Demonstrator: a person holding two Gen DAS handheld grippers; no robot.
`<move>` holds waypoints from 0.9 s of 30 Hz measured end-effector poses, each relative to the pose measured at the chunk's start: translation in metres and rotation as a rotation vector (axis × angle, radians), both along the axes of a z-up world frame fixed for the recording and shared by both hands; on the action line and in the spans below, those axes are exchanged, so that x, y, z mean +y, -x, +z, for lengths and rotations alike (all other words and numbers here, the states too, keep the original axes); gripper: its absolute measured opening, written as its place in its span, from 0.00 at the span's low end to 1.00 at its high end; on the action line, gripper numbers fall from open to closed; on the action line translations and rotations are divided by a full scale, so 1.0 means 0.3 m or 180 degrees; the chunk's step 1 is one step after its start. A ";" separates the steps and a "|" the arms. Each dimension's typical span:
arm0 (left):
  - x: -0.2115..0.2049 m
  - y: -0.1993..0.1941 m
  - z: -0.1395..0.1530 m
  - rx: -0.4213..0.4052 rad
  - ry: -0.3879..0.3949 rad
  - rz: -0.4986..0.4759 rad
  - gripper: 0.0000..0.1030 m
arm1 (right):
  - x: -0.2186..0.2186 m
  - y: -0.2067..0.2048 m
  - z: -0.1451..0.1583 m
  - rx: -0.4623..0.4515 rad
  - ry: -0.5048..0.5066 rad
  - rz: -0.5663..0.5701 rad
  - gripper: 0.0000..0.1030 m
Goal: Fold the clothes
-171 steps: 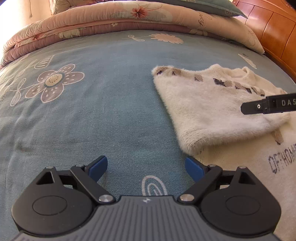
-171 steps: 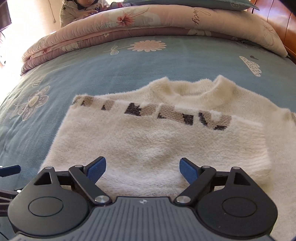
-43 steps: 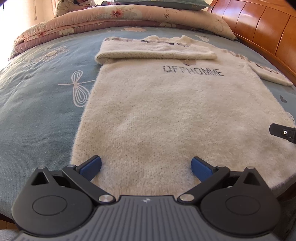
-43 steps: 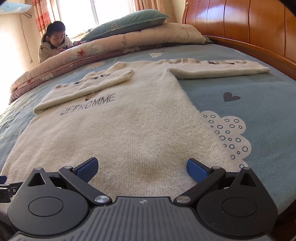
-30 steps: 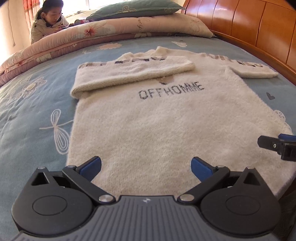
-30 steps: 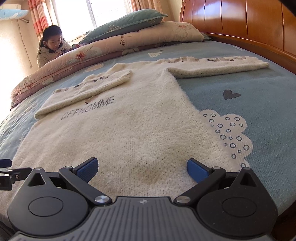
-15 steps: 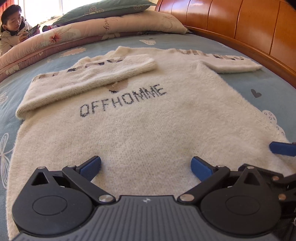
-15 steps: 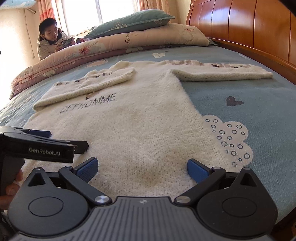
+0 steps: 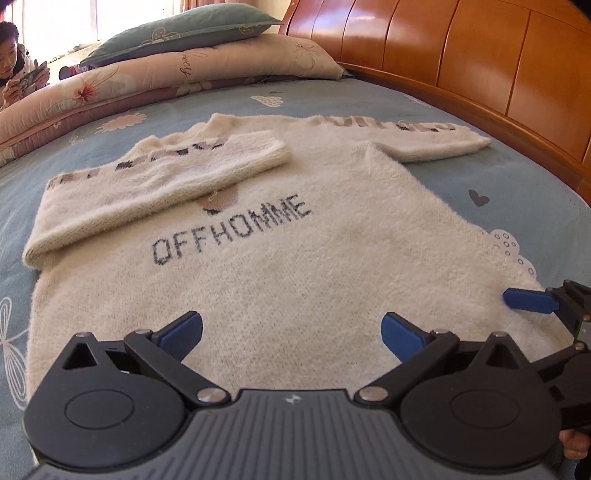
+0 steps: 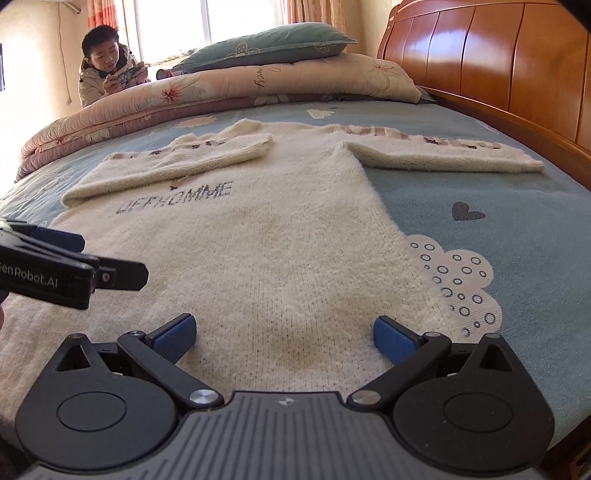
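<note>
Fuzzy cream sweater (image 9: 280,258) lies flat on the bed (image 10: 517,192), one sleeve folded in; our left claw (image 9: 291,330) and right claw (image 10: 282,334) gape wide at the hem, so we'd pinch both corners evenly

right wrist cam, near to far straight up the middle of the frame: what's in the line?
right gripper, jaws open → sweater hem and body → sweater collar → blue bedsheet → rolled floral quilt → green pillow → window
</note>
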State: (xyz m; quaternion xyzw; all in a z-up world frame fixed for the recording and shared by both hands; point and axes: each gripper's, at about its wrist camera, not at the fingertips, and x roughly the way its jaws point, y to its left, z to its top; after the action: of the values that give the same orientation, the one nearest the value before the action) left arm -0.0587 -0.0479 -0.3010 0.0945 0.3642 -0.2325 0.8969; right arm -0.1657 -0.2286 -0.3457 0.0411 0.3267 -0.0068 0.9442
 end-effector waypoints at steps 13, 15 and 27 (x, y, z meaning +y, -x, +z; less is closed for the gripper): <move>0.112 -0.208 -0.098 0.0047 0.0227 -0.0001 0.99 | 0.006 -0.051 0.060 0.0044 0.0165 0.0120 1.00; 0.120 -0.207 -0.062 0.0049 0.0148 0.0029 0.99 | 0.003 -0.085 0.123 -0.0062 0.0199 0.0200 1.00; 0.299 -0.286 -0.028 0.0234 0.0275 0.0803 0.99 | -0.065 -0.712 0.145 -0.0053 -0.0274 0.0120 1.00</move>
State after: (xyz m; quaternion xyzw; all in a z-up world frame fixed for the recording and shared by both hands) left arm 0.0271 0.0417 -0.3095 0.0007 0.3954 -0.1367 0.9083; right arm 0.0480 -0.2481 -0.3022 0.0756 0.3196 0.0255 0.9442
